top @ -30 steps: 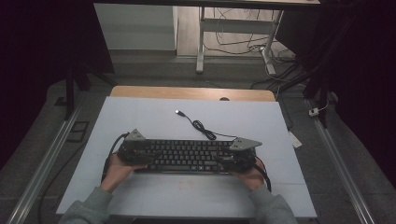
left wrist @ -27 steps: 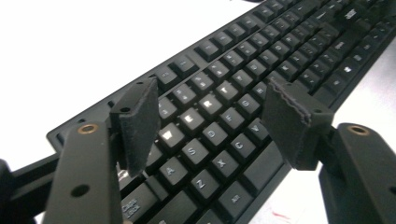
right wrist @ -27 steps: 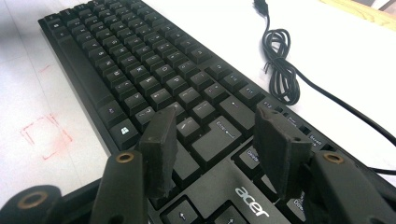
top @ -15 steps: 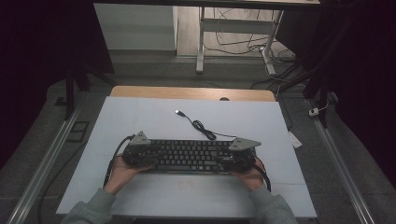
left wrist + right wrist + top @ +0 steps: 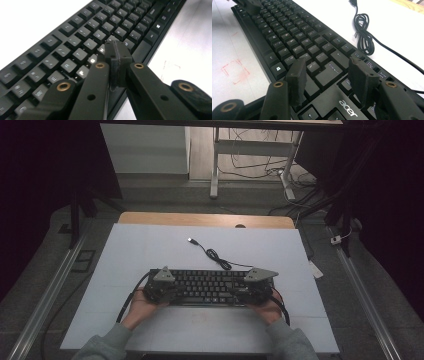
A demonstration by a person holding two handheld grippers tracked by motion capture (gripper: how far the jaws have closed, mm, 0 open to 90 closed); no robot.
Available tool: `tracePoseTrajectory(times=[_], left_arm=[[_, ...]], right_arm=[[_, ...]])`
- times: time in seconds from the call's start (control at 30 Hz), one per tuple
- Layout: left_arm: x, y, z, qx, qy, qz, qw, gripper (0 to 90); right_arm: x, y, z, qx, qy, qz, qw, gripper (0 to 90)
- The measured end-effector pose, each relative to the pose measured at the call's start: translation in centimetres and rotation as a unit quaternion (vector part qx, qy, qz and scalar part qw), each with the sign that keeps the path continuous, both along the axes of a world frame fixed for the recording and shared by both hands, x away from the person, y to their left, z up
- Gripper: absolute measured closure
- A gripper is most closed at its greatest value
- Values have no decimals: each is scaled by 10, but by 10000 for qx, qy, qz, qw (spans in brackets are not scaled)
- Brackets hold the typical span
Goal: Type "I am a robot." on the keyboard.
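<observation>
A black Acer keyboard (image 5: 207,287) lies across the near half of the white table top (image 5: 150,245). Its black cable (image 5: 216,255) is coiled behind it and ends in a USB plug (image 5: 191,240). My left gripper (image 5: 161,287) is over the keyboard's left end. In the left gripper view its jaws are shut together with nothing between them, and the left gripper (image 5: 116,51) hangs just over the letter keys (image 5: 82,50). My right gripper (image 5: 255,287) is over the right end. In the right gripper view it (image 5: 327,67) stands open, straddling the Enter key (image 5: 329,72).
A wooden strip (image 5: 205,219) borders the table's far edge. Faint red pen marks (image 5: 235,71) are on the white surface in front of the keyboard. Metal rails run along both sides on the floor, and desk legs and cables (image 5: 250,165) lie beyond.
My left gripper has moved to the right, inward over the keyboard's left end. The right gripper and the keyboard have stayed in place.
</observation>
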State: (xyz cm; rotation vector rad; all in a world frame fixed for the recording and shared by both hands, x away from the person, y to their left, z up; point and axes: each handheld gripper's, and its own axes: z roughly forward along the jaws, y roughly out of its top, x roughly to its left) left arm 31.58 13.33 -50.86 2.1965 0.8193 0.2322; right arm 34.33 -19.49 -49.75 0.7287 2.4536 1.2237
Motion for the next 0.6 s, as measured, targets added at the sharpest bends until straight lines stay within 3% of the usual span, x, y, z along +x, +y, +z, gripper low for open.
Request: tracePoseTrajectory(times=[0.6], left_arm=[[5,-11,-10,279,93,-4,9996,888]], right_arm=[[0,1,-1,-15,-1,-4,10000,487]])
